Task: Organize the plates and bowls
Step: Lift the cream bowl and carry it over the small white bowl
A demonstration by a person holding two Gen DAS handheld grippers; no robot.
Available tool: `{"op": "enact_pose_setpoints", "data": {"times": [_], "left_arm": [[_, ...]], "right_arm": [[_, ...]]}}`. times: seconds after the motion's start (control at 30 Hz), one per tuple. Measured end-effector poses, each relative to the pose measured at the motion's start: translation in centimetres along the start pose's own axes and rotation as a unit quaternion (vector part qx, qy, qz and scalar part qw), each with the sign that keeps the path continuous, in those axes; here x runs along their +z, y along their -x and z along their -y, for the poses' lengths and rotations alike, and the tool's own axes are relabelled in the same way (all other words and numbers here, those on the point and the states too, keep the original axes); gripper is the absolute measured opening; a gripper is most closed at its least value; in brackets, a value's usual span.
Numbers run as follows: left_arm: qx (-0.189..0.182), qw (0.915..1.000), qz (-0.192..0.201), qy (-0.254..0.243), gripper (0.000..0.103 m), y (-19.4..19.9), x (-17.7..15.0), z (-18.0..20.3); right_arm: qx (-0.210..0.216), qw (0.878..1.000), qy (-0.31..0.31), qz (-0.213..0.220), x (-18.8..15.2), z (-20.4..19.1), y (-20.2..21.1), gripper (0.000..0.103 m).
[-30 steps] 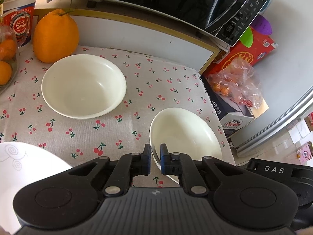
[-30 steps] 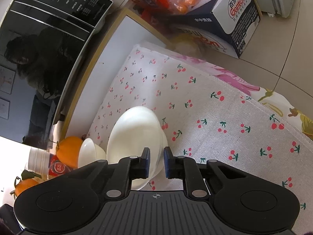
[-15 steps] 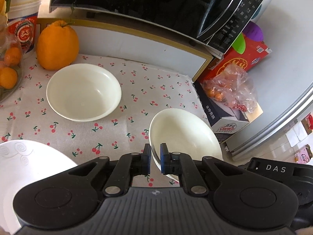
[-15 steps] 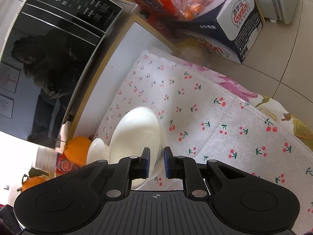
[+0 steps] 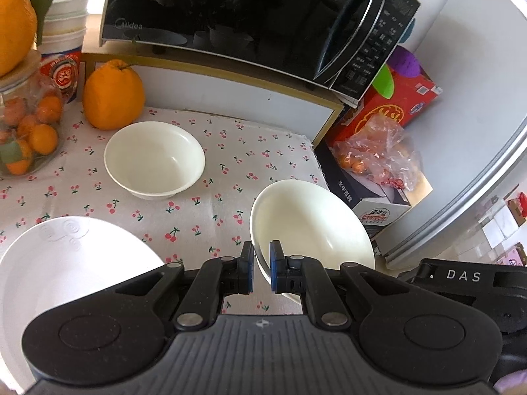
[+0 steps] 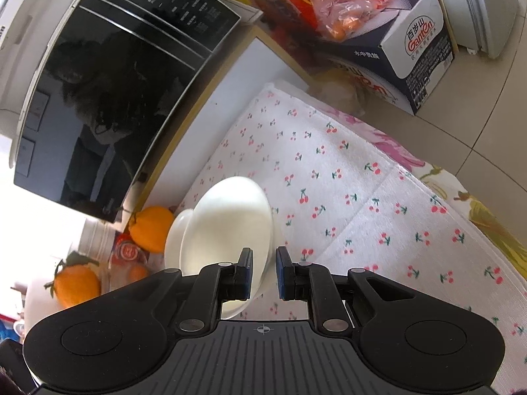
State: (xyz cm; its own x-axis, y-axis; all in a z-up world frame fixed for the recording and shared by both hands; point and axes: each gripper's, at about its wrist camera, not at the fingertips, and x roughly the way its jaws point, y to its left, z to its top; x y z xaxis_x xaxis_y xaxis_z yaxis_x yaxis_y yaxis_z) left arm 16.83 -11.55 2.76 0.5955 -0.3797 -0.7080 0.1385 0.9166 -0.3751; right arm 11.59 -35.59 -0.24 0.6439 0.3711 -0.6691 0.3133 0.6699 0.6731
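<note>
Left gripper: jaws pinch held bowl rim.
Right gripper: same bowl, clamped.
Second bowl: beside orange.

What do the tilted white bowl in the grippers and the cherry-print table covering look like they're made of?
Tilted white bowl: likely glazed ceramic, possibly melamine, judging by its smooth, softly glossy, opaque surface. Cherry-print table covering: woven cotton-like fabric with a matte, ribbed texture.

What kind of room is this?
Probably a home kitchen or dining corner: a microwave stands behind a table with a cherry-print cloth, white bowls and oranges.
</note>
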Motion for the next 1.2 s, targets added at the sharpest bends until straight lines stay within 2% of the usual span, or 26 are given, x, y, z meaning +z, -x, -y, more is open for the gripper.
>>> {"op": "enact_pose_setpoints", "data": {"times": [0.33,0.57,0.77,0.97,1.2], "left_arm": [[-0.002,0.9999,-0.003,-0.014,0.009,2.6,-2.1,0.1],[-0.006,0.9982,-0.006,-0.059,0.009,4.1,-3.5,1.1],[-0.012,0.9962,-0.036,-0.079,0.010,4.3,-4.8,1.1],[-0.016,0.9936,-0.070,-0.087,0.011,4.1,-6.3,0.8],[-0.013,0.9904,-0.092,-0.103,0.013,4.2,-7.5,0.6]], "right_arm": [[-0.009,0.999,0.041,-0.017,-1.8,-0.6,2.8,0.015],[-0.028,0.997,0.071,-0.028,-3.2,-0.6,4.5,0.015],[-0.054,0.992,0.103,-0.044,-4.6,-0.3,5.2,0.015],[-0.069,0.990,0.103,-0.074,-5.5,0.9,5.3,0.015],[-0.086,0.985,0.116,-0.096,-6.5,1.4,5.0,0.016]]}}
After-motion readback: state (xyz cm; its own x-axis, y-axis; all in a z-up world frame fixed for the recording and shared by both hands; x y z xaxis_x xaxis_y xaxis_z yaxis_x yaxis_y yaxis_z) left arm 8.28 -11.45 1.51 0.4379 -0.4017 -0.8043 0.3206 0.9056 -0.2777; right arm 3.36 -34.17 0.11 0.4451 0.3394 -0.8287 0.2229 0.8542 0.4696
